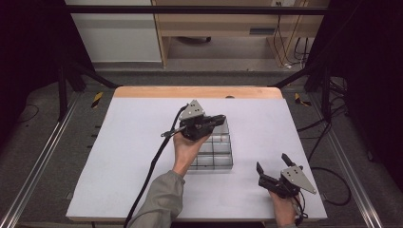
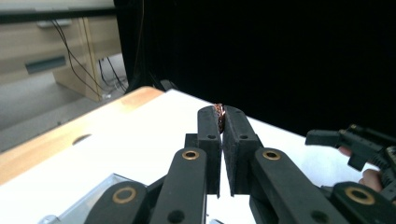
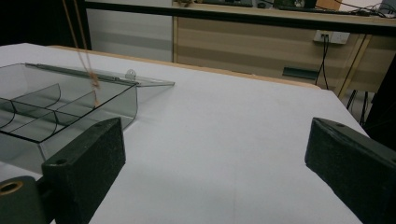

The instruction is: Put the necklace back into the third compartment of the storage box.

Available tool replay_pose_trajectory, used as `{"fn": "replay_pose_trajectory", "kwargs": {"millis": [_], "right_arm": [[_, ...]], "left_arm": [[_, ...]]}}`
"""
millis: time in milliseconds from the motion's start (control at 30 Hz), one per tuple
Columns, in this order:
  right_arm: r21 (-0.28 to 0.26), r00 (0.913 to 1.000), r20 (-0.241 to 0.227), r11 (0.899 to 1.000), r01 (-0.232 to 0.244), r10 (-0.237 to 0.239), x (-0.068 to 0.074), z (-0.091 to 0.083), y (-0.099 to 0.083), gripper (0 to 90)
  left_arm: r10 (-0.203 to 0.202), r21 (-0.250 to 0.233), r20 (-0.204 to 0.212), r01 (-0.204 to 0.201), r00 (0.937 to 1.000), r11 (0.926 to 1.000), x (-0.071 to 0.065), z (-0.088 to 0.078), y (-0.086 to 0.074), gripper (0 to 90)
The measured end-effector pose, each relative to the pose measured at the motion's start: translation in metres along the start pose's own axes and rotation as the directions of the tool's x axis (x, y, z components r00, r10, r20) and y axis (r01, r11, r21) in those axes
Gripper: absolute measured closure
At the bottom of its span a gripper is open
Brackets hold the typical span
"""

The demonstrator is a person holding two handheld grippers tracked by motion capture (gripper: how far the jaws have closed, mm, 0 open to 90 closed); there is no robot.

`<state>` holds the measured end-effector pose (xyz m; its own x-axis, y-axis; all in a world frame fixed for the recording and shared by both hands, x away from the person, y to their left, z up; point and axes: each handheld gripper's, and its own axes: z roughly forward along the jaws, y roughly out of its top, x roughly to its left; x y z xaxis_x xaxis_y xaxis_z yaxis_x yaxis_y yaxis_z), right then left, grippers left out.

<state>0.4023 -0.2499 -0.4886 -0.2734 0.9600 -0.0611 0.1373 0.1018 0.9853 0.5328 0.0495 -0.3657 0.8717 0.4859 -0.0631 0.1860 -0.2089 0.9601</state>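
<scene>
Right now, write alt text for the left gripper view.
The left gripper, black jaws shut, pinches a thin coppery strand above a white table. A clear plastic compartment box shows below, the right gripper at the right edge.

The compartment box (image 1: pixel 215 153) sits mid-table (image 1: pixel 133 156), the left gripper (image 1: pixel 219 119) above it, the right gripper (image 1: pixel 272 166) perhaps nearer.

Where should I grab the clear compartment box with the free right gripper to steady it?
Probably its right side wall. Come in level from the right with the open right gripper and straddle the rim. That wall is thin, straight and upright. The opened lid takes up the far side, and the left gripper holds a thin strand above the compartments.
</scene>
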Motion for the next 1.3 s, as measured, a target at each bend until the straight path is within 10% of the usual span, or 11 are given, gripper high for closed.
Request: {"fn": "replay_pose_trajectory", "kwargs": {"millis": [433,633,833,1300], "right_arm": [[0.002,1.0000,-0.003,1.000,-0.002,0.002,0.000,0.000,0.000,5.5],[0.004,1.0000,0.000,1.000,0.003,-0.003,0.000,0.000,0.000,5.5],[0.006,1.0000,0.000,1.000,0.002,-0.002,0.000,0.000,0.000,5.5],[0.004,1.0000,0.001,1.000,0.003,-0.003,0.000,0.000,0.000,5.5]], "left_arm": [[-0.019,0.193,-0.053,0.029,0.9984,0.9808,0.004,0.033,-0.031,85.2],[-0.030,0.288,-0.072,0.050,0.9970,0.9562,0.008,0.039,-0.038,85.2],[-0.049,0.405,-0.070,0.073,0.9963,0.9112,0.011,0.050,-0.051,85.2],[-0.076,0.462,-0.066,0.098,0.9949,0.8813,0.015,0.059,-0.062,85.0]]}}
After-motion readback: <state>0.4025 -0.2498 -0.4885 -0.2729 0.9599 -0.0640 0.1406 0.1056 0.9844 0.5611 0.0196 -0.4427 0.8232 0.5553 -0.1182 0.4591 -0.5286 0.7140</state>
